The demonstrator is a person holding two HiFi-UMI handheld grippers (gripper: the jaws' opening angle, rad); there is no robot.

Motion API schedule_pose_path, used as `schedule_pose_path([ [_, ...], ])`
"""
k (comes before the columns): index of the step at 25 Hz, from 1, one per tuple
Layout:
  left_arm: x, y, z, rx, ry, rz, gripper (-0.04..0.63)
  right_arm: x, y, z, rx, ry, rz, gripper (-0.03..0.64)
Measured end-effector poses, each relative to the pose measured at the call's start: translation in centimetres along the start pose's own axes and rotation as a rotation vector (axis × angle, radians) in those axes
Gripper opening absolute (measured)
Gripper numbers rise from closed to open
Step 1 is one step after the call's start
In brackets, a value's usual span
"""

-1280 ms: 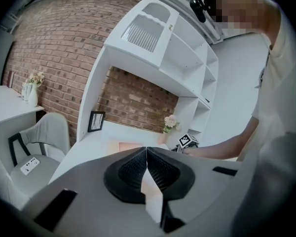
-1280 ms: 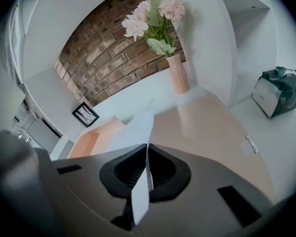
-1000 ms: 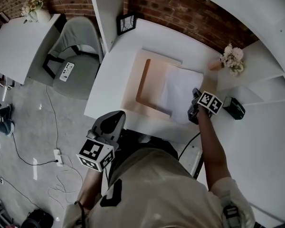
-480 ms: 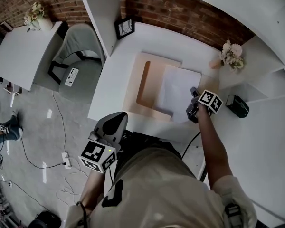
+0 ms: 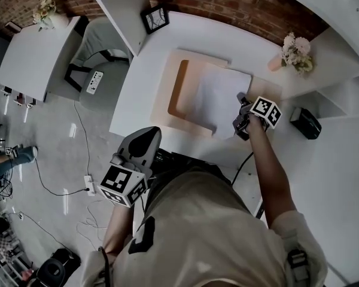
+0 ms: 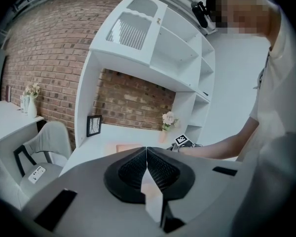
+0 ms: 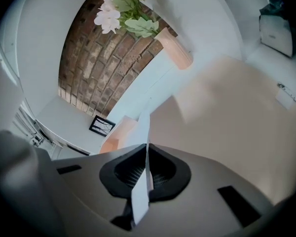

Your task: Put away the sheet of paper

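A home study or small office: a white worktop (image 5: 143,94) built into tall white shelving (image 6: 182,58) against a bare brick wall (image 5: 227,5), a framed picture (image 5: 155,18) and a vase of flowers (image 5: 296,49) on it, a grey chair (image 5: 102,40) alongside, another white table (image 5: 30,58), and a power strip (image 5: 91,185) with cables on the floor (image 5: 48,136)

no legible text, labels or numbers

Grey left gripper (image 6: 146,153), right gripper (image 7: 147,154), black-white marker cubes (image 5: 123,186), beige shirt (image 5: 197,232)
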State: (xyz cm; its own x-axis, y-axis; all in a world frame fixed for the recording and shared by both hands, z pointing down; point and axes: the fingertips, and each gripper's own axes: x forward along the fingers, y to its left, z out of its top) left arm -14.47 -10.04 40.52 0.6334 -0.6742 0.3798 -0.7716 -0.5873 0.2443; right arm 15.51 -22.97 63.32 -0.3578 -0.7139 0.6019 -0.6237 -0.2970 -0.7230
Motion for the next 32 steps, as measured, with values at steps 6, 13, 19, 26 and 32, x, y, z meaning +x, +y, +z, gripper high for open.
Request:
schedule_pose_path([
  [6,0.1,-1.0,-0.8,-0.012,0.036,0.035,0.017,0.9,0.6,-0.3,0.028,0.025,0.045,0.028],
  [13,0.1,-2.3,-1.2,-0.022,0.032,0.057,0.017,1.3,0.7,-0.6,0.057,0.050,0.071,0.028],
  [19,0.5,-3.4,-1.2,-0.020,0.036,0.067,0.018,1.3,0.9,-0.5,0.071,0.066,0.099,0.028],
  [26,0.0,-3.8,-1.7,-0.017,0.051,0.087,0.017,1.6,0.7,-0.9,0.072,0.082,0.114,0.028],
  [32,0.2,-3.3,-1.4,-0.017,0.026,0.073,0.017,1.7,0.8,-1.0,0.059,0.084,0.110,0.028],
])
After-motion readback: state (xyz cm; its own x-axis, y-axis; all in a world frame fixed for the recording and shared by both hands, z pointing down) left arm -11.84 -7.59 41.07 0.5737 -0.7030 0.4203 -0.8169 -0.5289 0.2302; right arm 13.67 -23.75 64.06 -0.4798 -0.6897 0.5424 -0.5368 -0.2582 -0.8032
